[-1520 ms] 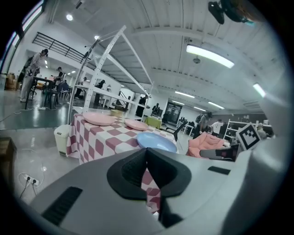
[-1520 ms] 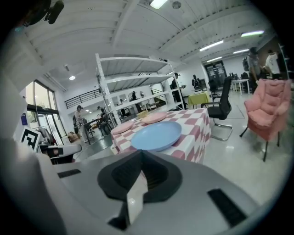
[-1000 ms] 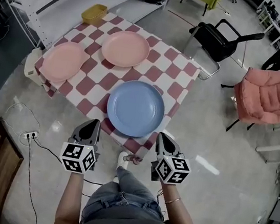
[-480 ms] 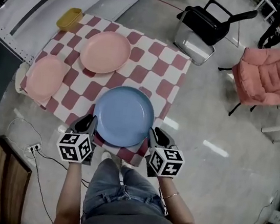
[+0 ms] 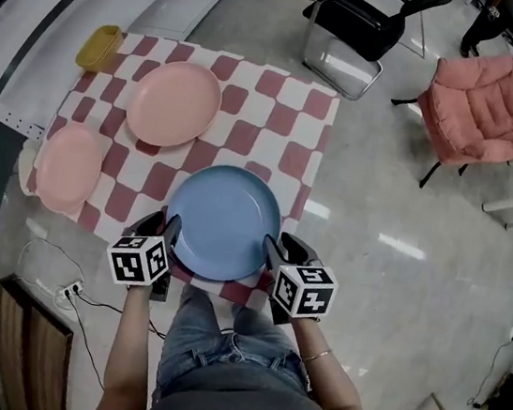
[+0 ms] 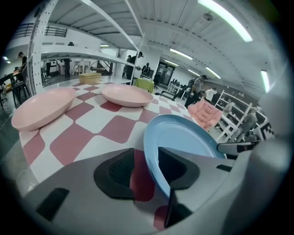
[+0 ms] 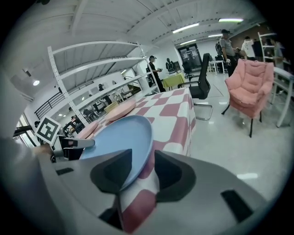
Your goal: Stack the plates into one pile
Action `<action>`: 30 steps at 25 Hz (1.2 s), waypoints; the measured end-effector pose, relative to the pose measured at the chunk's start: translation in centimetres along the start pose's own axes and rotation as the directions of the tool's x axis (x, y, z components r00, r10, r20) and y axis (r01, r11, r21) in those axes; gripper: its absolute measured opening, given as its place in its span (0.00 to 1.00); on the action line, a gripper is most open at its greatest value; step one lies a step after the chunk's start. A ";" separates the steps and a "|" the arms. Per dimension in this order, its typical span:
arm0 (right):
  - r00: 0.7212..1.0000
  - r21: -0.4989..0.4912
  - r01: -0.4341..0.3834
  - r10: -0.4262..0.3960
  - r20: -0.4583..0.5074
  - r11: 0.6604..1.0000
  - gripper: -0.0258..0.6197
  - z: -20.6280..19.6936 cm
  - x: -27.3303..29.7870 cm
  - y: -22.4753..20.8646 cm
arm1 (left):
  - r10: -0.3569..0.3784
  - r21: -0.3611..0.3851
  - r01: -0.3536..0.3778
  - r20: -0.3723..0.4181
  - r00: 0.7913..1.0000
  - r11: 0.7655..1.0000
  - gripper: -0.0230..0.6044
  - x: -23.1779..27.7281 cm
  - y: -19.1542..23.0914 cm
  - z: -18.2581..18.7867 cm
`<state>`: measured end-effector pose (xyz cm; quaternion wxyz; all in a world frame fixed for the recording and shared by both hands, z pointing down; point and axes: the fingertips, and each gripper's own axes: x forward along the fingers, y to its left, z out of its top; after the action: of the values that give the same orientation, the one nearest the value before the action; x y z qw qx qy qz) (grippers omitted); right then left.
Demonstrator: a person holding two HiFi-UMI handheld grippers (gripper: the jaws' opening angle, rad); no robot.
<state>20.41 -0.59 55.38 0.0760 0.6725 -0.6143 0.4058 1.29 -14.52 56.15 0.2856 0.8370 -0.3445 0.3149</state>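
Observation:
A blue plate (image 5: 224,221) lies at the near edge of the checked table (image 5: 291,124). Two pink plates sit farther back, one (image 5: 173,102) in the middle and one (image 5: 70,166) at the left edge. My left gripper (image 5: 169,228) is at the blue plate's left rim and my right gripper (image 5: 272,247) at its right rim. The jaws of both have just been opening. In the left gripper view the blue plate's (image 6: 183,137) rim runs between the spread jaws of the gripper (image 6: 146,169). The right gripper (image 7: 142,170) likewise straddles the blue plate (image 7: 117,140) with a gap.
A yellow tray (image 5: 99,46) sits at the table's far left corner. Beyond the table stand a black chair (image 5: 362,23) and a pink armchair (image 5: 484,101). A wooden chair (image 5: 28,347) and a power strip (image 5: 74,289) are on the floor at my left.
Both grippers have moved forward and down from in front of the table to either side of the blue plate's near rim, and their jaws have spread apart.

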 end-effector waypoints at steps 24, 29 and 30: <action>0.998 0.010 -0.025 0.026 -0.060 1.000 0.23 4.6 8.2 12.2 | -0.018 -0.127 0.027 0.073 0.997 0.991 0.08 -3.8 12.5 6.5; 0.992 -0.045 -0.102 0.098 -0.076 0.994 0.23 6.7 12.5 18.5 | 0.059 -0.171 -0.034 0.146 0.988 0.985 0.08 -6.8 19.2 8.3; 0.991 -0.057 -0.116 0.111 -0.079 0.992 0.23 7.0 13.4 19.9 | 0.076 -0.183 -0.046 0.159 0.984 0.982 0.08 -7.4 20.6 8.5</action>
<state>4.81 -19.69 51.44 0.0966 0.6178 -0.6605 0.4156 -15.65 -29.89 50.73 0.3201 0.8203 -0.4196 0.2207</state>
